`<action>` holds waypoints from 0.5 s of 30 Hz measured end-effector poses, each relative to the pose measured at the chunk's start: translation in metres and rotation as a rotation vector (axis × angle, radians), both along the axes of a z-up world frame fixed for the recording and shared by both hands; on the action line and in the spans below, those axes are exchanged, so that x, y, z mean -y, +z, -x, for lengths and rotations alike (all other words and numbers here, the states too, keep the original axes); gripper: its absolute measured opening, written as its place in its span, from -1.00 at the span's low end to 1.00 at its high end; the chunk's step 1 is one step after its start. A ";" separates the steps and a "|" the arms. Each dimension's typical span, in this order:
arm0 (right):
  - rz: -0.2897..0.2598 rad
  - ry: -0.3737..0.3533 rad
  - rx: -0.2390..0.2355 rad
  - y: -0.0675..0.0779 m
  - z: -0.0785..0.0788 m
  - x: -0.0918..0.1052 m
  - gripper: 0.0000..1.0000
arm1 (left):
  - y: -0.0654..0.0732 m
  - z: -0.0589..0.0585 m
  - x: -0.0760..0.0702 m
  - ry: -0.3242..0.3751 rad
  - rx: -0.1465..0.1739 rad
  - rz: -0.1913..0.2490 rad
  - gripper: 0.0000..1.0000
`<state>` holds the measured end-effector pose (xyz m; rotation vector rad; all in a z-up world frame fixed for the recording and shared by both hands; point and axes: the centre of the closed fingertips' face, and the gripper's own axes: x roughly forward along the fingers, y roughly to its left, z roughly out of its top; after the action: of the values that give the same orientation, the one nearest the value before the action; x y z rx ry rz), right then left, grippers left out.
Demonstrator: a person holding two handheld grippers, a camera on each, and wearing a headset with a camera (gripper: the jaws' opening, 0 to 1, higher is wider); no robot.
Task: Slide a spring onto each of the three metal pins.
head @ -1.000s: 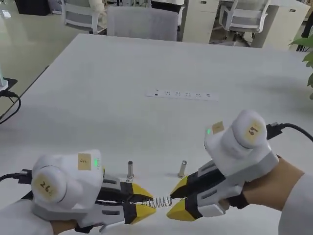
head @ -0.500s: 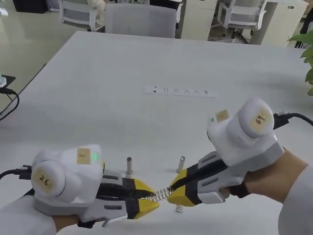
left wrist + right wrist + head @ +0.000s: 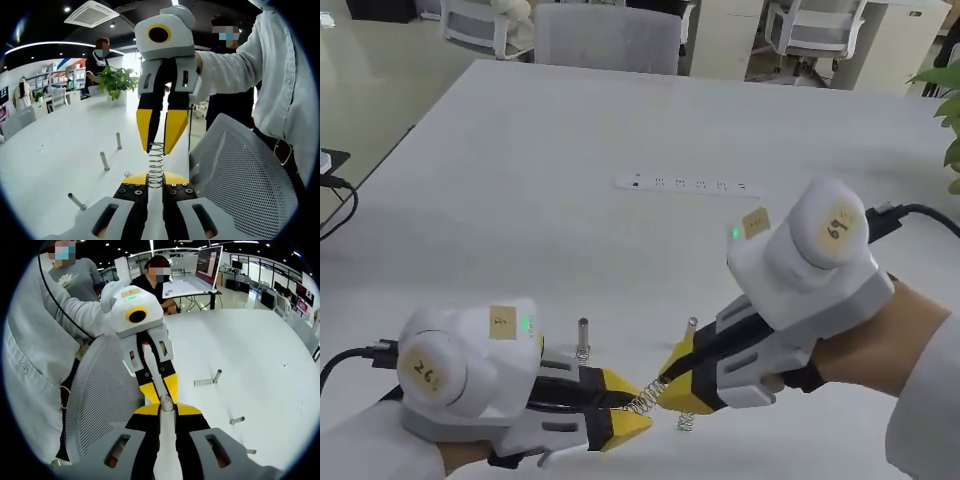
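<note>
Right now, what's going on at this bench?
A person holds a claw in each hand. The left claw and the right claw are both shut on one spring, held between them above the white table. None of the three metal pins carries a spring yet. A second spring lies loose on the table.

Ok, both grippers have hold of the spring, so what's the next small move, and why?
Probably open the left gripper, leaving the spring with the right gripper. Both sets of fingers are clamped on the spring's ends, so neither end is free to slide over a pin. Releasing one end looks like the step needed first.
</note>
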<state>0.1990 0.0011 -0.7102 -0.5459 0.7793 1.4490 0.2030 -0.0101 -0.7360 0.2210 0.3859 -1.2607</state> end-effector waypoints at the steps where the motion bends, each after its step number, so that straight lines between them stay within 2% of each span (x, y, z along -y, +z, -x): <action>1: 0.002 0.007 0.005 0.000 0.001 0.000 -0.84 | 0.000 0.000 0.000 0.000 0.000 0.001 -0.96; 9: -0.005 0.035 0.008 0.000 0.002 -0.002 -0.81 | 0.004 0.000 0.002 0.002 0.001 0.037 -0.96; 15: 0.021 0.064 0.020 -0.007 0.006 -0.005 -0.80 | 0.006 0.001 0.005 -0.003 0.004 0.047 -0.96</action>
<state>0.1934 0.0058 -0.7171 -0.6053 0.7673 1.4937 0.2021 -0.0148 -0.7305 0.1838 0.3519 -1.2707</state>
